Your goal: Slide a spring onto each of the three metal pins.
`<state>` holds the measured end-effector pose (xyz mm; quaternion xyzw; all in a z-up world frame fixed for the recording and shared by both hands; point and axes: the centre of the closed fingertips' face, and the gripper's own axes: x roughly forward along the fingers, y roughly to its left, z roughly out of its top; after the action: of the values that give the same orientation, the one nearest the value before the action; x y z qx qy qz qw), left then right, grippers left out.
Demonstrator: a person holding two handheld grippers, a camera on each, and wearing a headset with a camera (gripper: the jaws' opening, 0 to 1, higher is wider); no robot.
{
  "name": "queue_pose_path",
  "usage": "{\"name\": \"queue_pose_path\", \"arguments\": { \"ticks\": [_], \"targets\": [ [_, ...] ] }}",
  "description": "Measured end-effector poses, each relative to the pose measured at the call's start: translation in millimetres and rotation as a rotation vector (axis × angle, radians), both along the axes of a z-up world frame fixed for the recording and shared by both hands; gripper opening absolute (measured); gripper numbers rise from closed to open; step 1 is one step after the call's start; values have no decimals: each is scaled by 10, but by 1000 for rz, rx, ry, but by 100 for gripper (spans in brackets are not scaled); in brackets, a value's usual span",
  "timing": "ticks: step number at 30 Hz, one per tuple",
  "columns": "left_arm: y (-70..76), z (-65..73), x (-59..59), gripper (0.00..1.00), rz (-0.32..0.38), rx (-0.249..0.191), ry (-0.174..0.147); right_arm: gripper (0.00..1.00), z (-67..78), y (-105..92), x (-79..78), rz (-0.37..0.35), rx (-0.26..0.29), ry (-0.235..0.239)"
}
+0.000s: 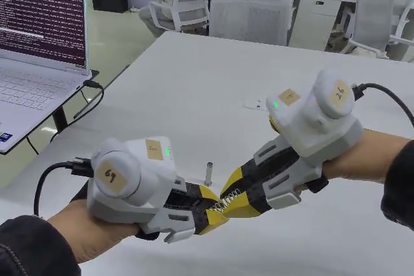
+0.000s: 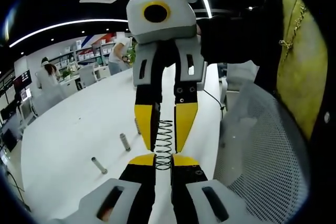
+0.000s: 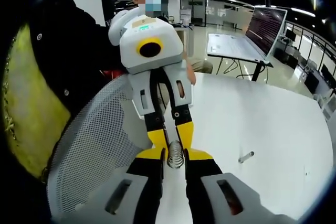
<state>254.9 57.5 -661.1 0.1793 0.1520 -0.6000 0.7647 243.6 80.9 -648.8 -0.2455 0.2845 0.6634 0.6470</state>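
Meeting tip to tip just above a broad white desk [image 1: 194, 82], two hand-held grippers with white bodies and black-and-yellow jaws share one coiled silver metal spring [image 1: 223, 203]. The left gripper [image 1: 218, 211] comes in from the lower left of the head view. The right gripper [image 1: 228, 200] comes in from the right, slightly higher.

In the left gripper view, the spring runs straight from between that gripper's own yellow tips into the tips of the right gripper opposite. The left gripper's jaws are nearly closed and pinch the near end of the spring. The right gripper's jaws are drawn in against the far end, with only the coil's width between them. The spring is held in the air between the two, above the desk surface.

In the head view, a short silver metal pin [image 1: 209, 174] stands upright on the desk just behind the joined tips. The left gripper view shows one pin [image 2: 124, 141] standing close to the jaws on their left, and another pin [image 2: 98, 164] a little further out.

An open silver laptop [image 1: 32, 88] with lines of text on a dark screen sits at the left edge of the head view. A small flat white object [image 1: 255, 103] lies further back on the desk. Grey office chairs [image 1: 249, 21] stand beyond the desk's far edge.
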Motion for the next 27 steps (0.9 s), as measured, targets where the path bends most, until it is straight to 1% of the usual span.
{"name": "queue_pose_path", "arguments": {
  "ticks": [2,7,9,15,17,21,25,26,27],
  "targets": [
    [-4,16,-3,2,2,-7,4,12,-9,-2,-3,2,-4,-1],
    [0,14,-8,2,0,-3,4,11,-10,2,-5,1,-2,-1],
    [-4,14,-21,2,-6,-3,5,9,-10,3,-10,0,-2,4],
    [-5,26,-28,2,-7,-12,4,9,1,11,-11,-4,0,14],
    [-10,22,-33,2,-11,-11,4,8,-3,7,-18,-4,-9,22],
    [-17,19,-22,3,-6,-21,5,8,-3,0,-8,-6,-22,21],
    [-17,8,-13,3,-4,-22,6,8,-7,-1,-4,0,-38,17],
    [-15,-2,-10,4,-4,-18,9,8,4,4,3,0,-39,17],
    [-10,-18,-7,7,2,-14,19,8,13,6,16,-2,-39,14]
  ]
}}
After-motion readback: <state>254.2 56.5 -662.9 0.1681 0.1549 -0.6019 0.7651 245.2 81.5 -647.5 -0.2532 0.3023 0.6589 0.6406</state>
